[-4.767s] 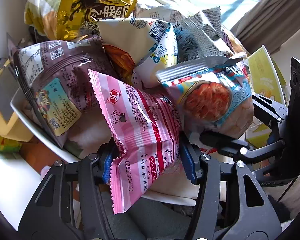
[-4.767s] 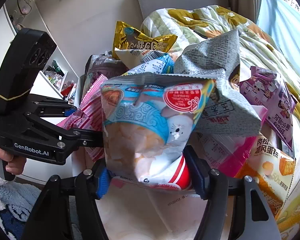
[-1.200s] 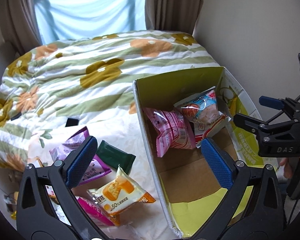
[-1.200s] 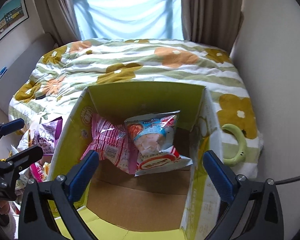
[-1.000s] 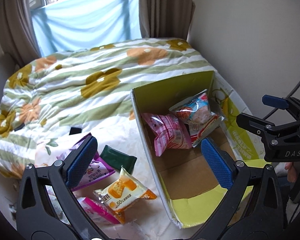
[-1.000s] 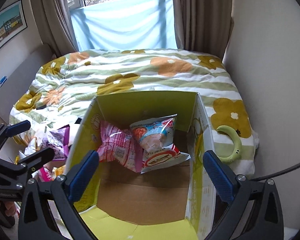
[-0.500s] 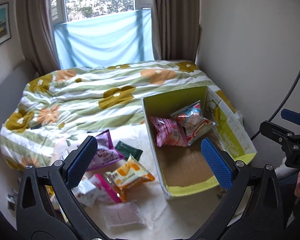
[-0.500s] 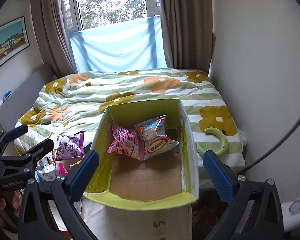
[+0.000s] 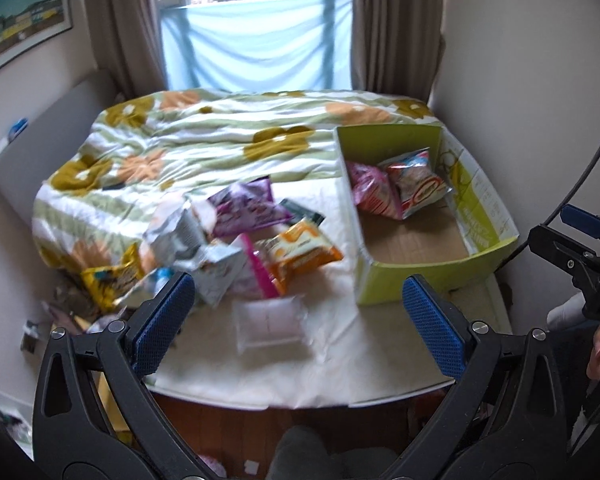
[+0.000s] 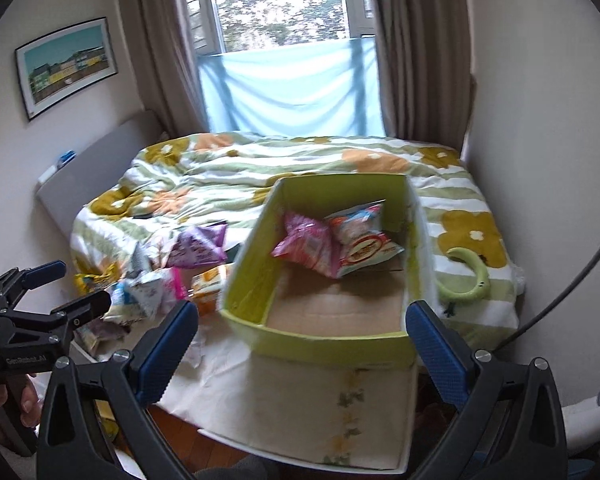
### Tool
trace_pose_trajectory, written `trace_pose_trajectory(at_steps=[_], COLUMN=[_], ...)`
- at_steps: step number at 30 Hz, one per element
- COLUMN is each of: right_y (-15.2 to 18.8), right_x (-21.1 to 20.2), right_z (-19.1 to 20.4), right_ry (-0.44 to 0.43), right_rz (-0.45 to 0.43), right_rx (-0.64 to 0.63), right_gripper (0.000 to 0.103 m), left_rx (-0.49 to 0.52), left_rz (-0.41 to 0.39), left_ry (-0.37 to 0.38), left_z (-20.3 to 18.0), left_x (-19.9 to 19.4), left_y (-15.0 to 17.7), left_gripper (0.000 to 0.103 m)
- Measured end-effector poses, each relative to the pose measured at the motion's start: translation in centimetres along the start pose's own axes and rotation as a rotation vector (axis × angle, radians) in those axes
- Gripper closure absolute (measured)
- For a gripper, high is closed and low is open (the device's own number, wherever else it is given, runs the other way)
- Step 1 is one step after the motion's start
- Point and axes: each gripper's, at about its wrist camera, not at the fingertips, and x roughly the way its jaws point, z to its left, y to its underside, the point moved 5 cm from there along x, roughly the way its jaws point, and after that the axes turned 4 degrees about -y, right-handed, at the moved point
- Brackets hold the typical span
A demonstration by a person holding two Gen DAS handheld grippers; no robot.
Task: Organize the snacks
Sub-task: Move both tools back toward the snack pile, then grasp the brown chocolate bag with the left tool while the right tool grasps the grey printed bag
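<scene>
Both grippers, left gripper [image 9: 298,320] and right gripper [image 10: 302,350], jaws apart, empty. Green box [image 10: 320,338] on bed holds pink packet [image 10: 306,246]. Only the left view shows a blurred, possibly clear pouch [image 9: 270,322]; only the right, a green ring [image 10: 470,280].

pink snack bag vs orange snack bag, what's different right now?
1. Place: the pink snack bag is inside the green box; the orange snack bag lies outside it on the bed, in the loose pile.
2. Neighbours: the pink one leans against the blue-and-red bag at the box's far end; the orange one sits among several scattered packets.
3. Colour: pink with white stripes versus orange.

Shared: neither is held.
</scene>
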Motion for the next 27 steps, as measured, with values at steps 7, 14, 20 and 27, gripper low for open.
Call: trace_pose_trajectory(at_steps=[7, 14, 20, 27], right_y=[1.2, 1.5, 1.0, 0.4], right_x=[1.9, 5.9, 10.1, 16.3], right_z=[5.0, 10.7, 14.7, 18.0], right_ry=[-0.108, -0.196, -0.22, -0.211], right_rz=[0.021, 0.063, 0.092, 0.148], right_rx=[-0.058, -0.081, -0.126, -0.141], right_gripper=[0.0, 0.0, 0.0, 0.0], left_rx=[-0.074, -0.101, -0.06, 0.065], left_rz=[0.041, 0.067, 0.094, 0.176], left_ry=[-0.086, -0.151, -0.178, -0.145], left_z=[6.4, 13.7, 19.5, 23.0], left_x=[-0.5, 0.3, 3.3, 9.5], left_y=[3.9, 6.3, 7.4, 9.3], left_gripper=[0.001, 0.0, 0.001, 0.001])
